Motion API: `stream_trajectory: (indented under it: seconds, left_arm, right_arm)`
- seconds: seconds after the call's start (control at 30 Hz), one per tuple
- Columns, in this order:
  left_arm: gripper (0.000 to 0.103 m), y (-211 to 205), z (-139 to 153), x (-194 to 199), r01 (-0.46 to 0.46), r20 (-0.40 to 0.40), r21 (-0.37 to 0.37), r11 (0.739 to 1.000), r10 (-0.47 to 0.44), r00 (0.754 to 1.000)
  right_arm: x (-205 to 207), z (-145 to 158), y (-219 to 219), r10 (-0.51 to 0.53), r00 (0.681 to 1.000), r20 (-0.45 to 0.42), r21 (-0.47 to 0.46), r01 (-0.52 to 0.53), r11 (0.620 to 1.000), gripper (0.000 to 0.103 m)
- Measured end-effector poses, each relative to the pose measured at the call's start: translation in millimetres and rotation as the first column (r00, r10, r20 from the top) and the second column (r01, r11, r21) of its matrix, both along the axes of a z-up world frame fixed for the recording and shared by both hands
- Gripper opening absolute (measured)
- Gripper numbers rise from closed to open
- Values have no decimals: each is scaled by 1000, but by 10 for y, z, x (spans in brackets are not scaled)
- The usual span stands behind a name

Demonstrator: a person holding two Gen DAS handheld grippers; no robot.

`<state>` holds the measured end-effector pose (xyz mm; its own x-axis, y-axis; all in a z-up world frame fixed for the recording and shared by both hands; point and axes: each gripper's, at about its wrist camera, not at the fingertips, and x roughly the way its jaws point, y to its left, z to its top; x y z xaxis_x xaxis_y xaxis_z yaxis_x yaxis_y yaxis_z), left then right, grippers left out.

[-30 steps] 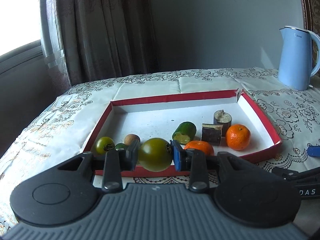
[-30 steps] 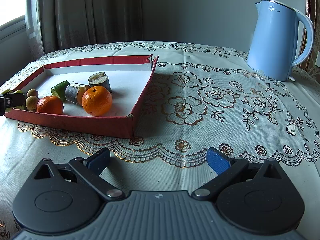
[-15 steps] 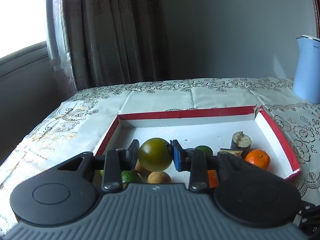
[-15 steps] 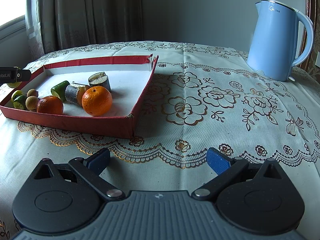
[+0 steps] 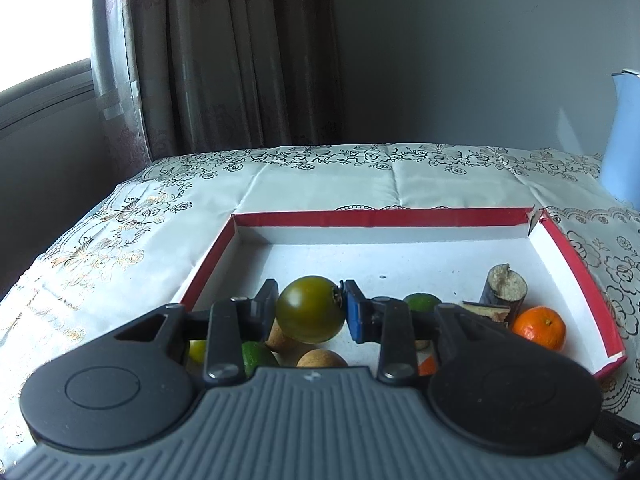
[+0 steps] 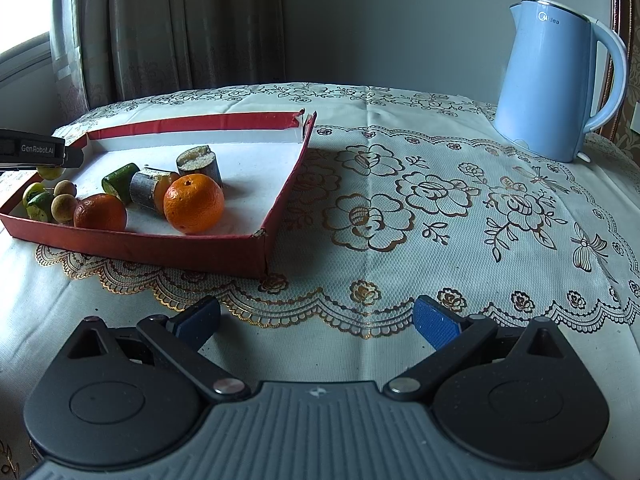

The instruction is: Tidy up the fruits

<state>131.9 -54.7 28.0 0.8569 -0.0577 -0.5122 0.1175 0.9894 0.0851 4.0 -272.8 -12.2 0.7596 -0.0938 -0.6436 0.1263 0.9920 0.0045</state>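
Observation:
My left gripper [image 5: 310, 309] is shut on a dark green tomato [image 5: 310, 308] and holds it above the near left part of a red box with a white floor [image 5: 380, 218]. Below it lie small brown fruits [image 5: 322, 359], green limes [image 5: 256, 354], an orange [image 5: 539, 327] and cane pieces [image 5: 505, 290]. My right gripper [image 6: 316, 320] is open and empty over the tablecloth, right of the box [image 6: 286, 196]. The right wrist view shows two oranges [image 6: 194, 203], cane pieces [image 6: 200, 164] and the left gripper [image 6: 38, 148] at the far left.
A light blue electric kettle [image 6: 550, 80] stands at the back right of the table. A patterned lace tablecloth [image 6: 440, 208] covers the table. Curtains [image 5: 224, 56] and a window hang behind the table's far left edge.
My left gripper has carried the green tomato forward and up, from the box's near rim to above its left inside. The right gripper has not moved.

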Motion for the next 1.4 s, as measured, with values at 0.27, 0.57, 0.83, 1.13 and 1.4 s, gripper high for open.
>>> stream_trajectory:
  seconds: [0.27,0.57,0.83,1.13,1.4]
  left_arm:
    - [70,-3,57,-67,-22,56,7,1000,22,998]
    - [96,51,84,-203,-25,78,12,1000,24,997]
    - [103,260,-14,-490,41,57,-13,999,-41,998]
    - [103,361,-65,-906,10,73,-34,999,-8,997]
    - [103,364,78,-1139,-20,102,-41,999,25,994]
  right_arm:
    - [14,15,-14,0,1000,3,7,0,1000,103]
    - [12,19,-28,-1,1000,10,22,1,1000,103]
    - [11,19,-33,-1,1000,10,22,1,1000,103]
    - [-71,61,-103,-6,997,81,73,0,997,103]
    - [-370,254,314,5,960,279,-94,22,995,103]
